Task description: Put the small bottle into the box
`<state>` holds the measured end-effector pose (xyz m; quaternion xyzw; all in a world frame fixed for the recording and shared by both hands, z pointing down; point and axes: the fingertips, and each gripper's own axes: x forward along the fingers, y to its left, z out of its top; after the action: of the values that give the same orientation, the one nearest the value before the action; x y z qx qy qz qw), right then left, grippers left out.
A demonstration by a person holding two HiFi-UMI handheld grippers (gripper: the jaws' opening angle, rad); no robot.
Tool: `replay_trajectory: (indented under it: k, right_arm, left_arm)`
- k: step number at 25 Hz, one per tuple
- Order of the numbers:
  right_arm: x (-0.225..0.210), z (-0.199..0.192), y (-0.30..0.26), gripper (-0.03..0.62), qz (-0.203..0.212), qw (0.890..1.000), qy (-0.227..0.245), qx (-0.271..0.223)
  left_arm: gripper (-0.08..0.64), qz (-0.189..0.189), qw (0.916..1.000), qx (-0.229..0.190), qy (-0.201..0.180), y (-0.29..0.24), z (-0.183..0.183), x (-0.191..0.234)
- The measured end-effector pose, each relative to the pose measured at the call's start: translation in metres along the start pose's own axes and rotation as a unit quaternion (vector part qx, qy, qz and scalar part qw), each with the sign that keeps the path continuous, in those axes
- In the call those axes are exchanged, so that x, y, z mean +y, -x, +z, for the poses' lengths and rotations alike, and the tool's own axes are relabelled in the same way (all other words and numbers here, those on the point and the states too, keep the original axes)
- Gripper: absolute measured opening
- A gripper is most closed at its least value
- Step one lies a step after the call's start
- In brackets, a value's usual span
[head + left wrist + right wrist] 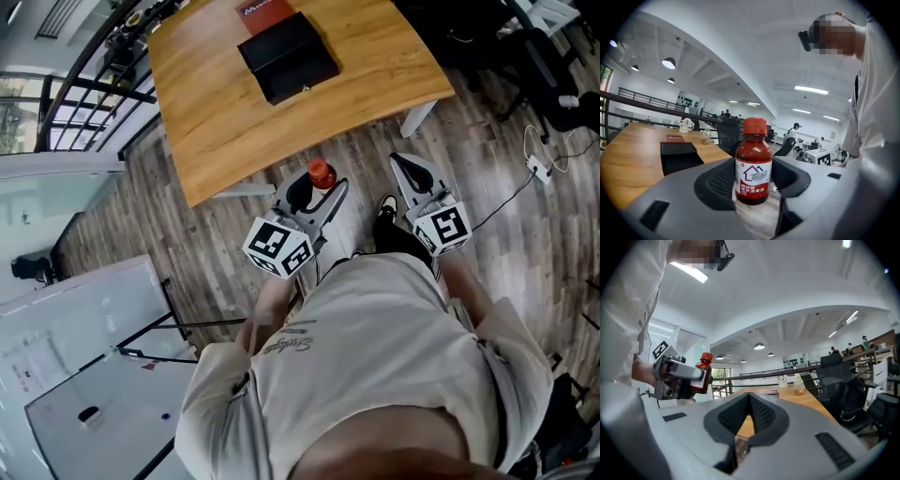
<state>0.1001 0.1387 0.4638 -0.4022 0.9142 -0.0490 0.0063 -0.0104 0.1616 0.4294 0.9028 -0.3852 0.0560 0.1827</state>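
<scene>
A small dark-red bottle (753,161) with a red cap and a white label stands upright between the jaws of my left gripper (314,190), which is shut on it. In the head view the bottle's cap (322,172) shows just off the near edge of the wooden table (216,103). The open black box (286,56) sits on the table farther ahead, and in the left gripper view the box (679,157) lies left of the bottle. My right gripper (405,167) hangs to the right over the floor, shut with nothing in it.
A red card or lid (265,11) lies behind the box. A black railing (84,89) runs left of the table. Office chairs (548,66) and cables (539,169) stand at the right. A white table leg (417,117) is near the right gripper.
</scene>
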Motion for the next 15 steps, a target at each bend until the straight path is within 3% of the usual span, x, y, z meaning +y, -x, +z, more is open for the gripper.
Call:
replay_trajectory:
  k: [4,8,15]
  right_arm:
    - [-0.032,0.012,-0.018,-0.005,0.003,1.000,0.008,-0.010]
    - [-0.052,-0.003,-0.018,-0.005,0.008,1.000,-0.012,0.016]
    - [-0.071,-0.016,-0.038,-0.005,0.051,0.998,0.004,0.038]
  left_arm:
    - [0.230,0.014,0.9999,0.000,-0.008,-0.023,0.017,0.015]
    - [0.230,0.029,0.9996,0.007,0.002,-0.039,0.018,0.019]
    - [0.230,0.077,0.9968,-0.015,0.015,-0.041,0.029,0.033]
